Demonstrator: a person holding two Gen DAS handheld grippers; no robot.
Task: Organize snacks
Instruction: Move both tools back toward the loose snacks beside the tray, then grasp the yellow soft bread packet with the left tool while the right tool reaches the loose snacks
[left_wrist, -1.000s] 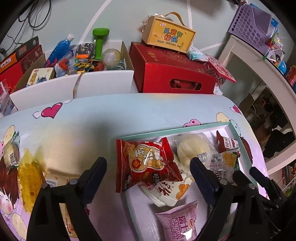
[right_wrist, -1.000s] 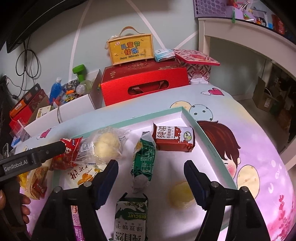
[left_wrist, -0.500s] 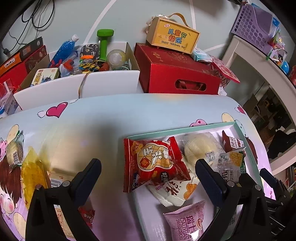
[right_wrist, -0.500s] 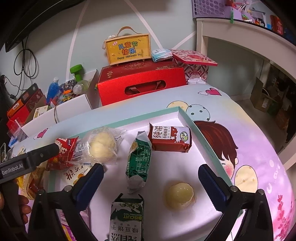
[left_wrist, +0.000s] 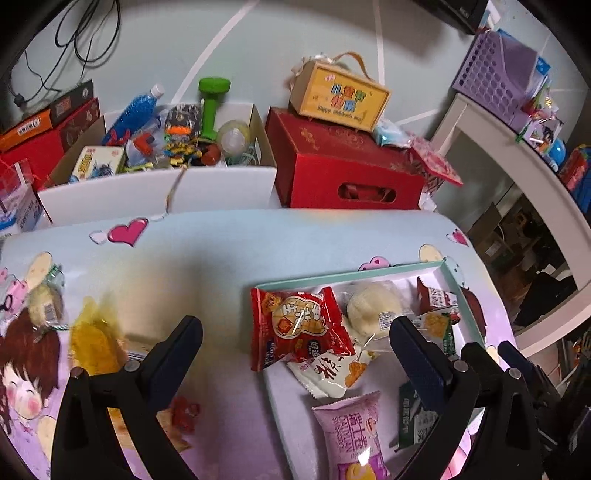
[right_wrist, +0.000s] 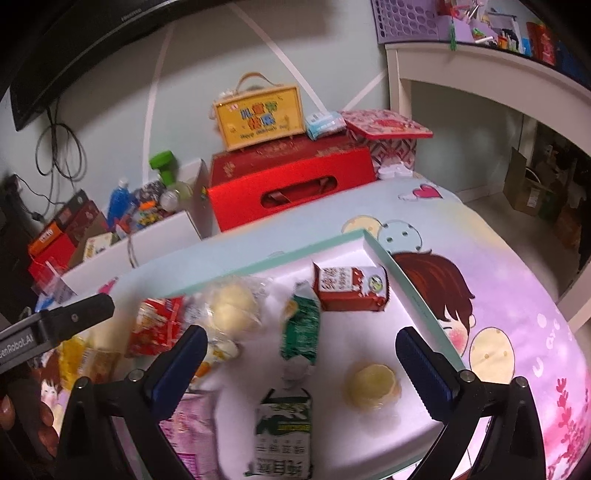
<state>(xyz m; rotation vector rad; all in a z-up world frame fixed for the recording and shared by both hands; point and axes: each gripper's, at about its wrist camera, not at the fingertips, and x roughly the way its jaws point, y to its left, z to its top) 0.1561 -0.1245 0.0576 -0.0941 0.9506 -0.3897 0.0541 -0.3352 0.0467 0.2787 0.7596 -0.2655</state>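
Yellow snack (left_wrist: 94, 341) lies outside the tray (left_wrist: 343, 272), left of our left gripper (left_wrist: 295, 347); this hand is nearer. Both grippers, also right (right_wrist: 301, 352), stand wide apart, empty.

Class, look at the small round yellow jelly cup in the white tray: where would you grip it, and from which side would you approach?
Grip the small round yellow jelly cup across its round side wall, coming down from above with the open right gripper. It stands alone on the white tray, clear of the wrappers, so a finger should fit on either side; its flat top offers no hold.
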